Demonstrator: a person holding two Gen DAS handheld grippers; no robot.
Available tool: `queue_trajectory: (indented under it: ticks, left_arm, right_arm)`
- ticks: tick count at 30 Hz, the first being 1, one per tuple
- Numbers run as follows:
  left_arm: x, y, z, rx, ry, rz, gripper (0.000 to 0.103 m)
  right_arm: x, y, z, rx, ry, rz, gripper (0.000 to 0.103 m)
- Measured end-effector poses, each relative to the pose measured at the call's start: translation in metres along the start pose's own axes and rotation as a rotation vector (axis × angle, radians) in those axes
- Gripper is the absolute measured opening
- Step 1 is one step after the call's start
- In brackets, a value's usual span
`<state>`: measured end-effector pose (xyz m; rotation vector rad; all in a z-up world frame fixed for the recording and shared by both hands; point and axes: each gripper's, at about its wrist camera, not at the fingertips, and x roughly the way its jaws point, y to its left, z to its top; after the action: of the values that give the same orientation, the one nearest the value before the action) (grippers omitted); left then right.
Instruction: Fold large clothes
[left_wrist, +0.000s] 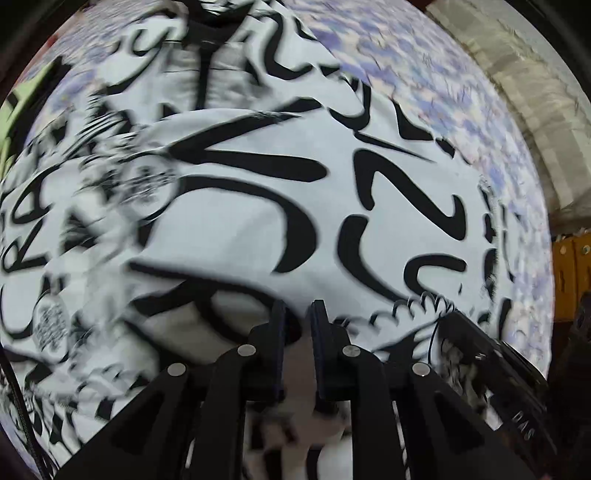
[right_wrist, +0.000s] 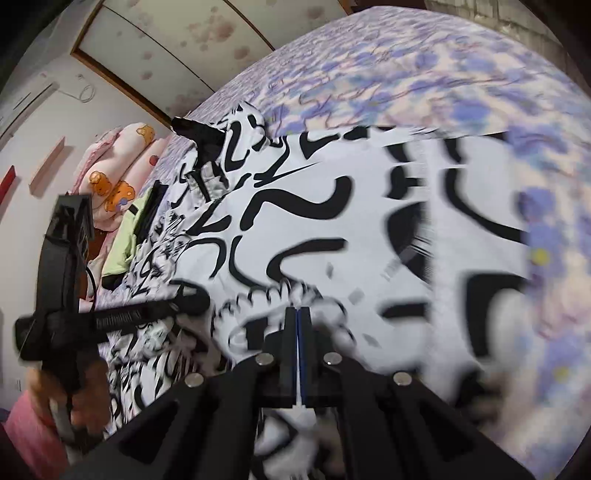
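Observation:
A large white garment with bold black brush marks (left_wrist: 266, 206) lies spread on a bed with a purple flowered sheet (left_wrist: 424, 74). My left gripper (left_wrist: 299, 314) is shut on a raised fold of the garment at its near edge. My right gripper (right_wrist: 298, 314) is shut tight on the garment (right_wrist: 332, 206) too, at its near edge. The right gripper's black body shows at the lower right of the left wrist view (left_wrist: 491, 365). The left gripper and the hand that holds it show at the left of the right wrist view (right_wrist: 74, 317). Both views are blurred by motion.
Pink pillows with bear prints (right_wrist: 122, 166) and a light green cloth (right_wrist: 125, 236) lie at the head of the bed. A wall with a framed panel (right_wrist: 166, 48) stands behind. A yellow box (left_wrist: 570, 273) sits beyond the bed's right edge.

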<state>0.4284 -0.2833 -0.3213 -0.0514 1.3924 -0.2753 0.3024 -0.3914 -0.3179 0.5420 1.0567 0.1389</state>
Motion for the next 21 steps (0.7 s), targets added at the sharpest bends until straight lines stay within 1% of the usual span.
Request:
queue_trajectory:
  ticks: [2,5,7,9,10,11,12,14,15,16,17,18,19,21]
  left_arm:
    - [0.013,-0.002,0.008,-0.005,-0.046,0.012,0.012]
    - [0.023,0.005,0.033,-0.068,-0.087,-0.010,0.012]
    - [0.027,0.015,0.046,-0.112,-0.116,-0.024,0.012]
    - [0.025,0.029,0.047,-0.151,-0.142,-0.035,0.011]
    - [0.021,0.035,0.051,-0.167,-0.157,-0.021,0.011]
    - [0.015,0.053,0.053,-0.176,-0.175,0.001,0.012]
    - [0.010,0.062,0.053,-0.188,-0.203,0.058,0.012]
    - [0.008,0.078,0.058,-0.200,-0.227,0.138,0.012]
    - [0.006,0.091,0.059,-0.218,-0.227,0.162,0.012]
    - [0.005,0.100,0.059,-0.232,-0.222,0.158,0.012]
    - [0.001,0.118,0.057,-0.256,-0.216,0.134,0.011]
    - [0.000,0.130,0.057,-0.284,-0.215,0.099,0.011]
    - [-0.002,0.140,0.056,-0.310,-0.218,0.054,0.010]
    - [-0.005,0.157,0.053,-0.351,-0.218,-0.010,0.009]
  right_arm:
    - [0.013,0.000,0.011,0.017,-0.029,-0.003,0.000]
    - [0.028,-0.002,0.037,0.033,-0.089,-0.042,0.000]
    - [0.029,-0.007,0.056,0.031,-0.121,-0.083,0.000]
    - [0.025,-0.015,0.070,0.015,-0.130,-0.130,0.000]
    - [0.020,-0.019,0.075,0.007,-0.133,-0.152,0.000]
    - [0.015,-0.025,0.079,0.005,-0.138,-0.167,0.000]
    - [0.009,-0.032,0.082,0.002,-0.142,-0.188,0.000]
    - [-0.002,-0.045,0.084,-0.003,-0.143,-0.238,0.000]
    - [-0.008,-0.054,0.084,-0.002,-0.140,-0.253,0.000]
    - [-0.012,-0.063,0.082,0.011,-0.133,-0.212,0.000]
    - [-0.015,-0.069,0.081,0.029,-0.136,-0.214,0.000]
    - [-0.018,-0.074,0.080,0.041,-0.140,-0.273,0.000]
    - [-0.024,-0.080,0.078,0.045,-0.140,-0.301,0.000]
    - [-0.032,-0.090,0.074,0.075,-0.159,-0.315,0.000]
